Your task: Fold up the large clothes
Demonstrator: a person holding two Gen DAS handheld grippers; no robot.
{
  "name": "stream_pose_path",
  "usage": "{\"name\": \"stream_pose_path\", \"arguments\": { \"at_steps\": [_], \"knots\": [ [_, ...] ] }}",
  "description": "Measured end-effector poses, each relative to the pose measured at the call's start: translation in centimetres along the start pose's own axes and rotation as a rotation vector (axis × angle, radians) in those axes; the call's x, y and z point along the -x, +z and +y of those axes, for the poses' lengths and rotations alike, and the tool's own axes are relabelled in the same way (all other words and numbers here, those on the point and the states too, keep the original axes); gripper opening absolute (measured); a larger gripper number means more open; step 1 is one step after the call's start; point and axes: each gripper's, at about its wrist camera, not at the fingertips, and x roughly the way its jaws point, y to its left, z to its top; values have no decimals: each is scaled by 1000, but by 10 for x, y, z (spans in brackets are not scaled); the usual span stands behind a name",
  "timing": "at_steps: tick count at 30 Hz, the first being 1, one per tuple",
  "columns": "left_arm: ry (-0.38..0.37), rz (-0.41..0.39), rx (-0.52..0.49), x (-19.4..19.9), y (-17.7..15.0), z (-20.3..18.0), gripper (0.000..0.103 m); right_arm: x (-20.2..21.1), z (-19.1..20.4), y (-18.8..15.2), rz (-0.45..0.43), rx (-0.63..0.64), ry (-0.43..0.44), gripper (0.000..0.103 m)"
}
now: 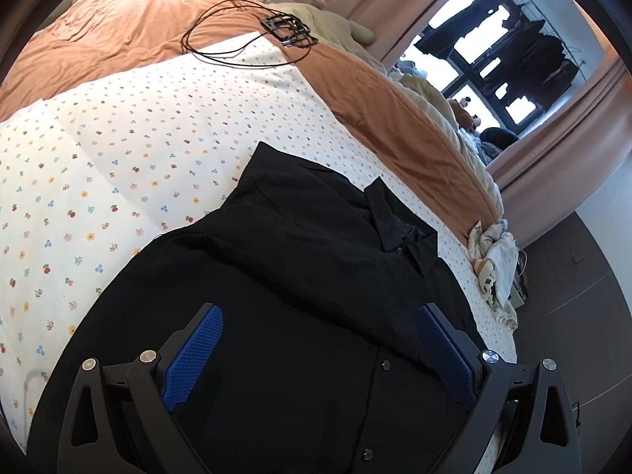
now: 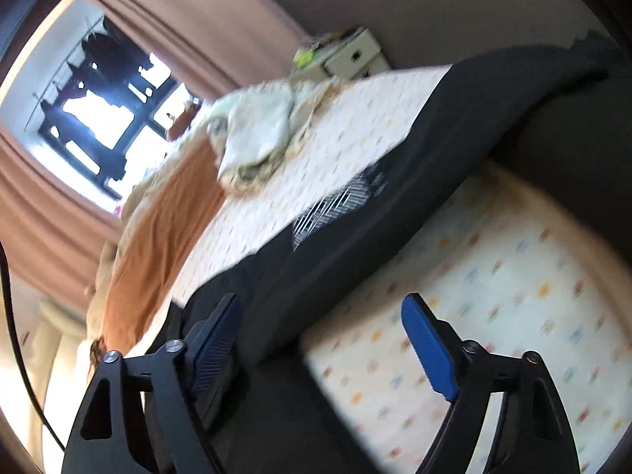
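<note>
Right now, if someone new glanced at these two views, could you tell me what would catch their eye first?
The black shirt spread on the flower-print sheet, collar toward the bright window, fills the left wrist view between the open left gripper. A rust-orange quilt with a coiled black cable lies beyond. The right wrist view is motion-blurred, its open right gripper straddling the shirt's edge.

Daylight pours in from the window [image 1: 497,59], which is blown out to white in both views. The left view is sharp, though the black shirt [image 1: 316,296] shows little detail. The right view is smeared with motion blur, and both bend and darken at the fisheye rim.
</note>
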Motion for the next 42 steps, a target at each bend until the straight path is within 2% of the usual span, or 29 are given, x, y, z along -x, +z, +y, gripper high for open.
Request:
{"name": "stream_pose_path", "arguments": {
  "at_steps": [6, 8, 9, 10, 15, 20, 27, 35, 42],
  "knots": [
    [-26, -4, -8, -1, -5, -7, 98, -16, -23, 7, -42, -15, -53, 61],
    [-24, 1, -12, -3, -7, -9, 98, -18, -33, 10, -54, -27, -65, 45],
    [-23, 3, -10, -3, -7, -9, 98, -18, -37, 12, -63, -38, -51, 19],
    [-23, 3, -7, -3, -8, -8, 98, -16, -41, 12, -65, -41, -35, 9],
    [-23, -2, 12, -2, -8, -8, 98, 0, -20, 14, -112, 24, 12, 7],
    [-10, 5, 6, -1, -7, -9, 98, 24, 13, 16, -148, 65, 144, 7],
    [-29, 9, 11, 2, -6, -10, 98, 35, 79, 2, -97, 190, 315, 7],
    [-39, 32, 42, 0, -4, -1, 98, 23, 139, -35, -19, 306, 355, 7],
    [-45, 43, 53, -1, 0, 4, 98, -11, 161, -74, 80, 352, 360, 7]
  ]
}}
